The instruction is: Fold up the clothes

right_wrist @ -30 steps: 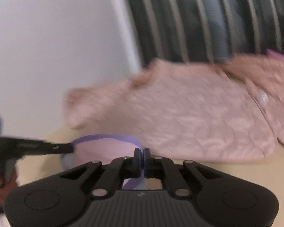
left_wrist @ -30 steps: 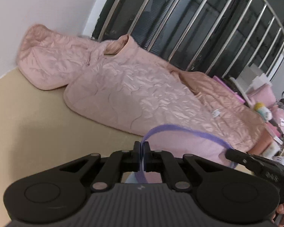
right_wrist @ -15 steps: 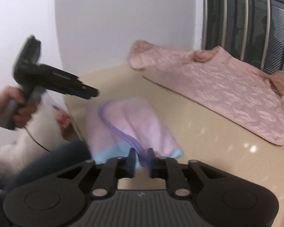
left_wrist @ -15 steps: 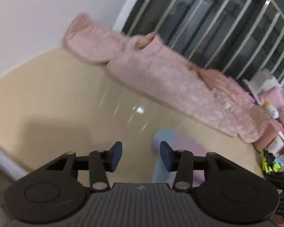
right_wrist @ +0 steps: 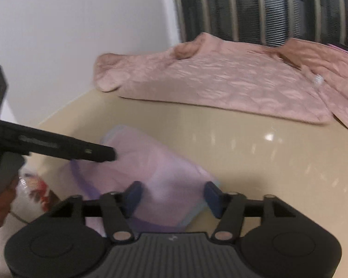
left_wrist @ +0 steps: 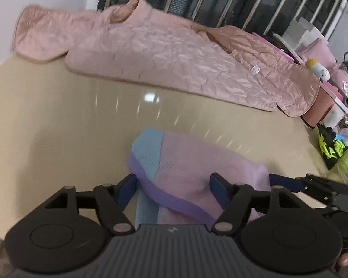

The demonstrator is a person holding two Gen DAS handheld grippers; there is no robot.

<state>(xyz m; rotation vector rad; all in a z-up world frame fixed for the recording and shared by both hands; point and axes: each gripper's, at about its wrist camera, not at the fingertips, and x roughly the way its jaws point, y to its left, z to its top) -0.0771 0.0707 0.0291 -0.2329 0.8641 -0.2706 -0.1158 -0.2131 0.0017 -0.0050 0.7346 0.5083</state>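
Lilac garment [left_wrist: 197, 159], blue-and-purple trim

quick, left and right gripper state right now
left gripper: jaws opening, holding nothing, folded lilac garment lies below.
right gripper: jaws opening, holding nothing, above the same garment.

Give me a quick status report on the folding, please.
Left gripper and right gripper opening, nothing pinched. Lilac garment lies folded on the table. Pink quilted jacket behind, clear of it.

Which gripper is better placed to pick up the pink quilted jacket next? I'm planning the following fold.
Right, though only slightly. Its opening right gripper faces the quilted jacket across bare table. The opening left gripper sits over the folded mesh garment.
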